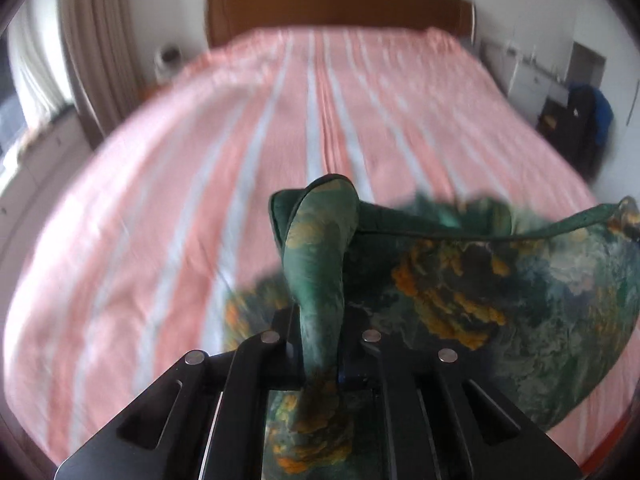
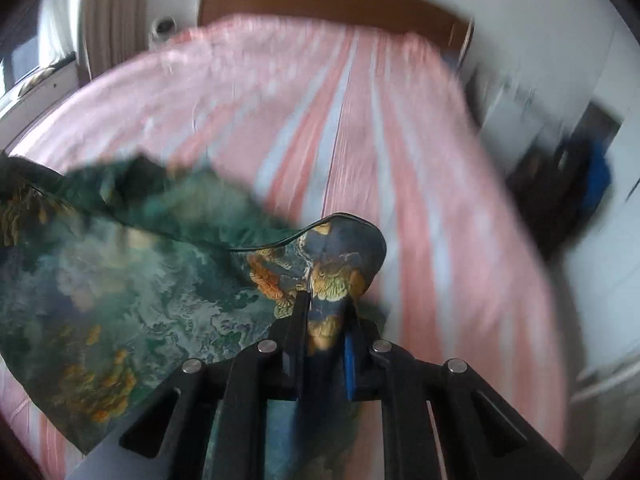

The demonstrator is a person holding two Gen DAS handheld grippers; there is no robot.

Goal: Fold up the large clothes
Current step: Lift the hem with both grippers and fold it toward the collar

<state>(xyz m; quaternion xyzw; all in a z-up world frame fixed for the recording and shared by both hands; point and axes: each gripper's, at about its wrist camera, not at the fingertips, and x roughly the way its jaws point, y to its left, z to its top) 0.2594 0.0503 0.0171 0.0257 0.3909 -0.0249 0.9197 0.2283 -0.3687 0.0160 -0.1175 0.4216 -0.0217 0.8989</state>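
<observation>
A large green garment (image 1: 500, 280) with an orange and grey painted pattern hangs over the pink striped bed (image 1: 200, 160). My left gripper (image 1: 320, 320) is shut on a bunched corner of it, which sticks up between the fingers. In the right wrist view the same garment (image 2: 140, 280) spreads to the left, and my right gripper (image 2: 324, 312) is shut on another bunched corner. The cloth stretches between the two grippers, its hemmed edge sagging. Both views are blurred.
The bed (image 2: 420, 160) has a brown wooden headboard (image 1: 340, 0) against a white wall. Curtains (image 1: 92, 40) and a window are to the left. A white cabinet (image 1: 532, 80) and dark bags (image 1: 580, 116) stand to the right of the bed.
</observation>
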